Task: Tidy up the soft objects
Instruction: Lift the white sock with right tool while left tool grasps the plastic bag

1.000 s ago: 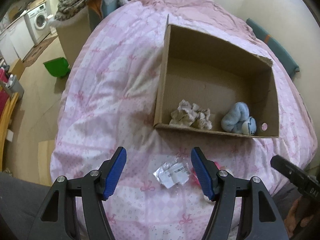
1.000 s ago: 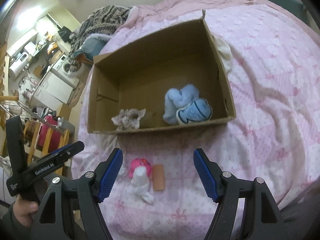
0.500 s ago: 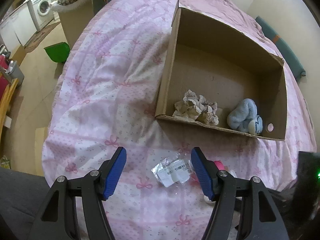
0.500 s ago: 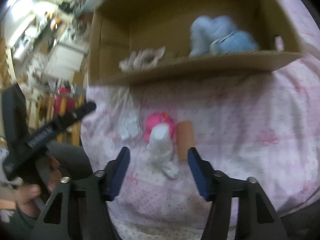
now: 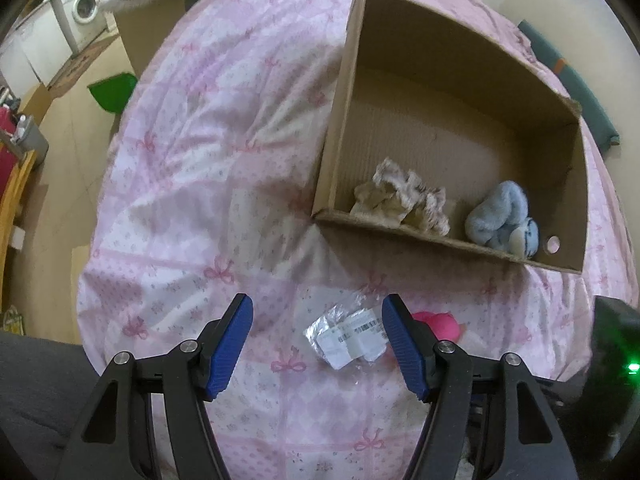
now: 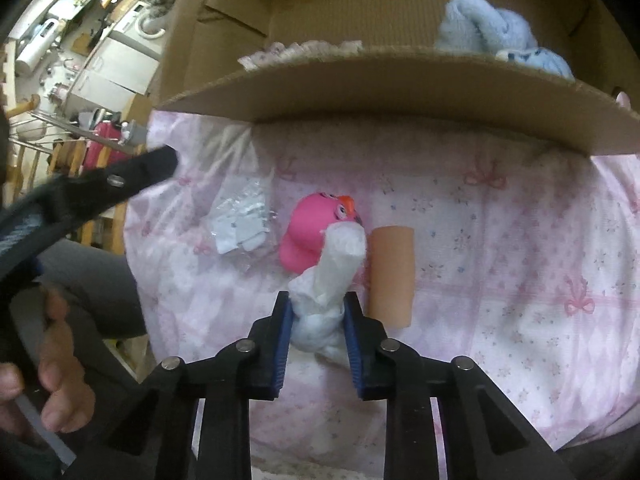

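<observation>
A cardboard box (image 5: 340, 92) lies on the pink bedspread (image 5: 192, 184) and holds a beige frilly cloth (image 5: 400, 200) and a light blue plush (image 5: 500, 220). In front of the box lie a crumpled clear wrapper (image 5: 348, 332), a pink toy (image 6: 312, 232) and a tan cylinder (image 6: 390, 276). My right gripper (image 6: 318, 312) is shut on a white soft cloth (image 6: 332, 276) that lies against the pink toy. My left gripper (image 5: 316, 340) is open and empty, hovering over the wrapper. The left gripper also shows at the left of the right wrist view (image 6: 132, 176).
The box's near wall (image 6: 400, 92) rises just beyond the toys. The bed edge drops to a floor on the left with a green bin (image 5: 114, 90) and a washing machine (image 5: 86, 8). A teal cushion (image 5: 572, 84) lies far right.
My right gripper has dropped down and forward to the white cloth and closed on it. My left gripper moved slightly closer to the bed and stayed open.
</observation>
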The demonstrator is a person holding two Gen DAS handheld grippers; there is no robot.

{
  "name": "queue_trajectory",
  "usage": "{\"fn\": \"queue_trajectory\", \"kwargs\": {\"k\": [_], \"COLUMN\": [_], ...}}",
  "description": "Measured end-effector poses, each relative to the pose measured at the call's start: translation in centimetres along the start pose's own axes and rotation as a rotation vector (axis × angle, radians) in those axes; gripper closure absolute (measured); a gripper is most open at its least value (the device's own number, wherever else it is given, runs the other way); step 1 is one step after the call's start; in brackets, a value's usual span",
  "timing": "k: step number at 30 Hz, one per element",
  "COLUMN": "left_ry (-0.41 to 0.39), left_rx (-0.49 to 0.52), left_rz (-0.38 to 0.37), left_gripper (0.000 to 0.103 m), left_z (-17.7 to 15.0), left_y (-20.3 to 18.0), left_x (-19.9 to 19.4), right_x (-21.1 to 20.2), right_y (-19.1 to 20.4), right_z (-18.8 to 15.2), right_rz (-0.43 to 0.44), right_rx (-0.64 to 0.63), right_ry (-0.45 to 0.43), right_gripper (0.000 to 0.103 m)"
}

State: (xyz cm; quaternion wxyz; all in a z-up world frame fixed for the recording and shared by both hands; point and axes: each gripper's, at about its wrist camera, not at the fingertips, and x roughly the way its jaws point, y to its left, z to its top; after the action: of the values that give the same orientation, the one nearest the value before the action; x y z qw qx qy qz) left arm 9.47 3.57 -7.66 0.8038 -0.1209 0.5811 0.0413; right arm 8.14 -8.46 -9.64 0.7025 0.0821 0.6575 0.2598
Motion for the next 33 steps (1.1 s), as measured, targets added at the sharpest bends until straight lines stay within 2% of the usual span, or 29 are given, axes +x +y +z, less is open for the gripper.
{"fn": "queue_trajectory", "kwargs": {"k": [4, 6, 14, 20, 23, 28, 31, 33], "left_ry": [0.106, 0.133, 0.155, 0.208, 0.227, 0.191, 0.192, 0.197], "left_rx": [-0.044, -0.068, -0.202, -0.252, -0.231, -0.139, -0.079, -0.036], "left_rz": [-0.039, -0.05, -0.105, -0.176, -0.157, -0.113, -0.069, -0.057], "left_gripper": [0.039, 0.039, 0.039, 0.039, 0.039, 0.04, 0.048, 0.063], "left_z": [-0.4, -0.5, -0.6, -0.4, -0.6, -0.7, -1.0, -1.2], "left_y": [0.5, 0.9, 2.6, 2.3, 1.3, -0.6, -1.6, -2.2], "left_x": [2.3, 3.0, 3.7, 5.4, 6.1, 6.2, 6.6, 6.7], "right_x": [-1.7, -2.6, -6.2, -6.6, -6.4, -6.0, -5.9, -6.0], "right_y": [-0.7, -1.1, -3.2, -4.4, -4.6, -4.6, -4.5, -4.4], "right_z": [-0.4, -0.6, -0.1, 0.5, 0.6, 0.7, 0.8, 0.9], "right_rz": [0.039, 0.046, 0.081, 0.071, 0.067, 0.036, 0.03, 0.029], "right_rx": [0.033, 0.049, 0.149, 0.201, 0.214, 0.209, 0.202, 0.193], "right_ry": [-0.031, -0.056, -0.205, -0.243, -0.247, -0.238, -0.238, -0.242], "right_gripper": [0.076, 0.076, 0.076, 0.076, 0.076, 0.076, 0.076, 0.076]}}
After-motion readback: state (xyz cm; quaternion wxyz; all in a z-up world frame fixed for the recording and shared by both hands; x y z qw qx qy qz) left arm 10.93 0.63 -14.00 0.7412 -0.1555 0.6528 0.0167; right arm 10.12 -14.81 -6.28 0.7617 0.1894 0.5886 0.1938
